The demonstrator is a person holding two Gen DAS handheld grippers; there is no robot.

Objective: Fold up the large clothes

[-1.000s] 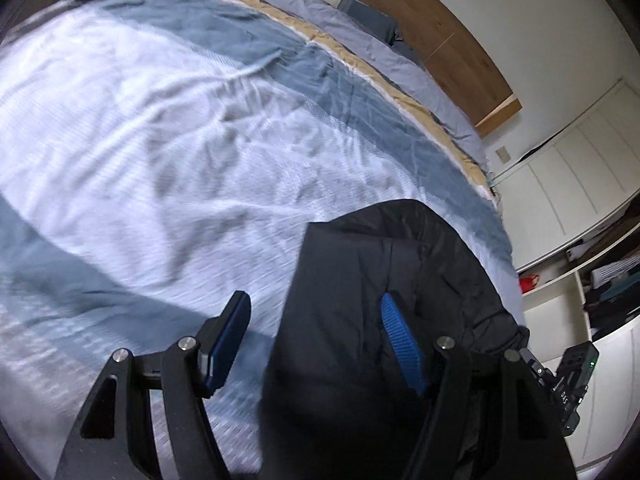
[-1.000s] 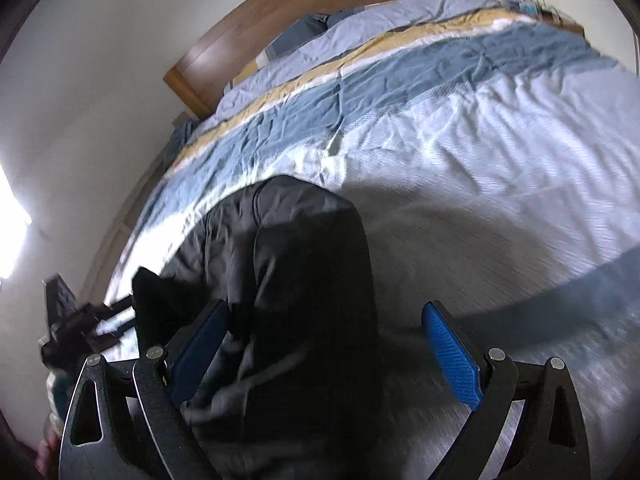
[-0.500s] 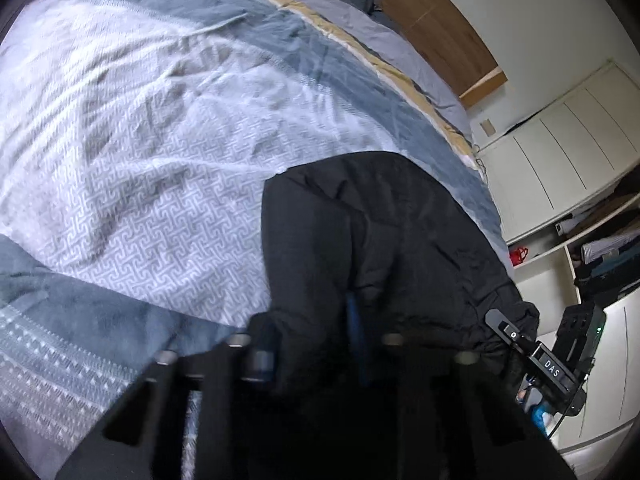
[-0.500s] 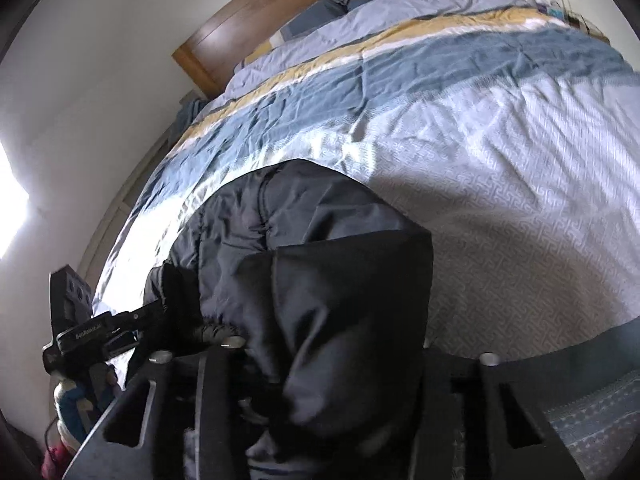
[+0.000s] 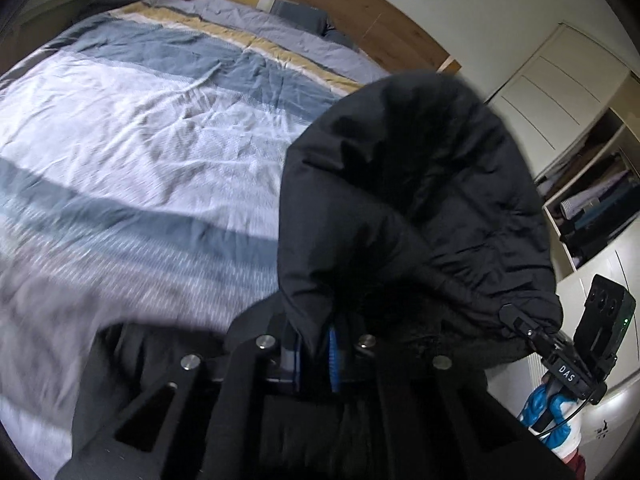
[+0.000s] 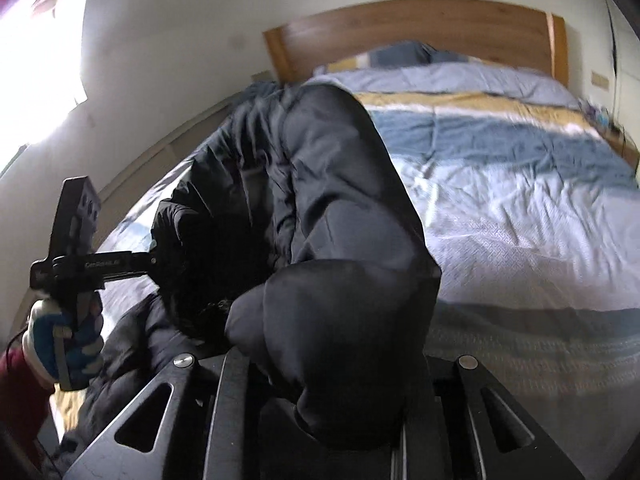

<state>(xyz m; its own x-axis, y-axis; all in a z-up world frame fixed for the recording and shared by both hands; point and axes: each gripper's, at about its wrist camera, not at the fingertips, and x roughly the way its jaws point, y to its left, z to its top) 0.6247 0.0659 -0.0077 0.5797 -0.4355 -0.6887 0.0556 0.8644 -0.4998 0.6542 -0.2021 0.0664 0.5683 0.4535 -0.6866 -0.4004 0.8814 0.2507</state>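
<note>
Black padded fabric fills the near half of both wrist views: a large dark jacket [image 5: 416, 200], bunched and lifted above the bed [image 5: 132, 148], hangs between the two grippers. The left gripper [image 5: 316, 356] has just been closing, and its blue pads [image 5: 331, 354] now stand narrow with a fold of the jacket's edge pinched between them. The right gripper [image 6: 340, 392] has likewise just been closing; its fingers are mostly buried under a thick roll of the jacket, which bulges up out of the jaws, so the cloth is clamped there too, though the pads themselves cannot be seen. In the left wrist view the right gripper shows at the far right, with a hand in a blue and white glove [image 5: 550, 412] around its handle; in the right wrist view the left gripper juts into the jacket from the left, held by the other gloved hand [image 6: 60, 344]. The bed carries a cover in bands of white, blue and yellow [image 6: 520, 184], rumpled, with a wooden headboard [image 6: 420, 28] behind it. Open shelves with stacked clothes [image 5: 596, 208] stand beside white cupboard doors [image 5: 560, 92] in the left view.
</note>
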